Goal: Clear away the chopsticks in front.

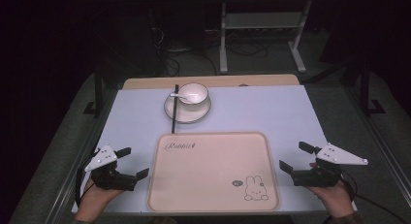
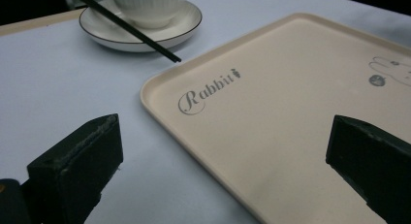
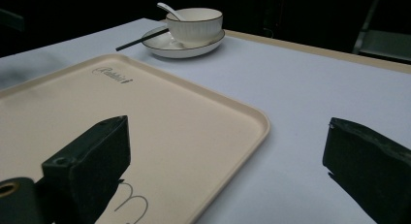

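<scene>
**Two Open Grippers Beside a Big Tray**

The table (image 1: 271,112) fills the middle of the high view. Its top is flat, smooth and pale blue-white, with a wooden strip along the far edge.

The tray (image 1: 213,185) sits in the lower middle of the high view. It is a wide, peach-colored rectangle with round corners and a low raised rim. It looks smooth and hard, like plastic. A curly word is printed near its upper left corner, and a little bunny drawing sits near its lower right corner. Nothing lies on it.

The left gripper (image 1: 131,162) is at the lower left of the high view, just beside the tray's left edge. Its two black blocky jaws are spread wide apart and pinch nothing. In the left gripper view, the tray's corner shows between them.

The right gripper (image 1: 296,157) is at the lower right, just beside the tray's right edge. Its jaws are spread wide too, with nothing in them.

A round white saucer (image 1: 174,115) with a thin dark rim sits above the tray, upper middle of the high view.

A white ribbed bowl (image 1: 195,99) stands on the saucer.

A thin black chopstick (image 1: 174,112) leans across the saucer's left side.

A small white spoon (image 1: 180,95) rests in the bowl.
</scene>
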`<action>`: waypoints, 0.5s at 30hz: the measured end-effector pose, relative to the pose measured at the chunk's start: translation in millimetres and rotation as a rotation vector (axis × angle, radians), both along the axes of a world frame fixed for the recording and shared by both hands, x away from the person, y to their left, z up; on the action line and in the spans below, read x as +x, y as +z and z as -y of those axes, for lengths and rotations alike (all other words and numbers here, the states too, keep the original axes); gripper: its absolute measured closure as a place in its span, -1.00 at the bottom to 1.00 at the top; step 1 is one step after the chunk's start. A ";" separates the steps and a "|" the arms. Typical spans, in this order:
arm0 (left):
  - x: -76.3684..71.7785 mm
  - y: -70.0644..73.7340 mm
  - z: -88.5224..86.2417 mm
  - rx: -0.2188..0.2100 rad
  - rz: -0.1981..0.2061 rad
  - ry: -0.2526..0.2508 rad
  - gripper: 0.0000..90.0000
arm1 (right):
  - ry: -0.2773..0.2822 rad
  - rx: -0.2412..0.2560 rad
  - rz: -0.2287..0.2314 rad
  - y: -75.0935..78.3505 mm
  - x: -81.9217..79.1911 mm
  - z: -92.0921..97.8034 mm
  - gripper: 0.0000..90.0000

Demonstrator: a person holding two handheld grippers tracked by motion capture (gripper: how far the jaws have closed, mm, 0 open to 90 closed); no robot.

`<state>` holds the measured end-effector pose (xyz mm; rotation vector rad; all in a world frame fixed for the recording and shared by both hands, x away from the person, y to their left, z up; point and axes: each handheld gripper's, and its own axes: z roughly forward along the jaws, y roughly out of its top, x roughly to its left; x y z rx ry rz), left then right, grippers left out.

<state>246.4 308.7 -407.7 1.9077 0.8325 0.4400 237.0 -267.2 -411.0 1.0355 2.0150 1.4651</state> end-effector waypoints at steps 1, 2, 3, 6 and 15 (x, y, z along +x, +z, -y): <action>2.6 0.6 0.6 0.021 -0.009 0.015 -1.00 | -0.003 -0.006 -0.003 -0.3 -0.1 0.3 -0.94; 3.7 1.2 0.7 0.028 -0.013 0.022 -1.00 | -0.006 -0.011 -0.009 -0.7 0.1 0.5 -0.94; 5.9 2.7 0.8 0.034 -0.014 0.030 -1.00 | -0.008 -0.015 -0.015 -1.1 0.2 0.6 -0.94; 12.0 7.8 1.2 0.040 -0.027 0.057 -1.00 | -0.009 -0.034 -0.033 -2.2 1.3 0.7 -0.94; 37.6 15.1 8.7 0.104 -0.090 0.092 -1.00 | -0.007 -0.068 -0.048 -4.8 4.3 -3.2 -0.94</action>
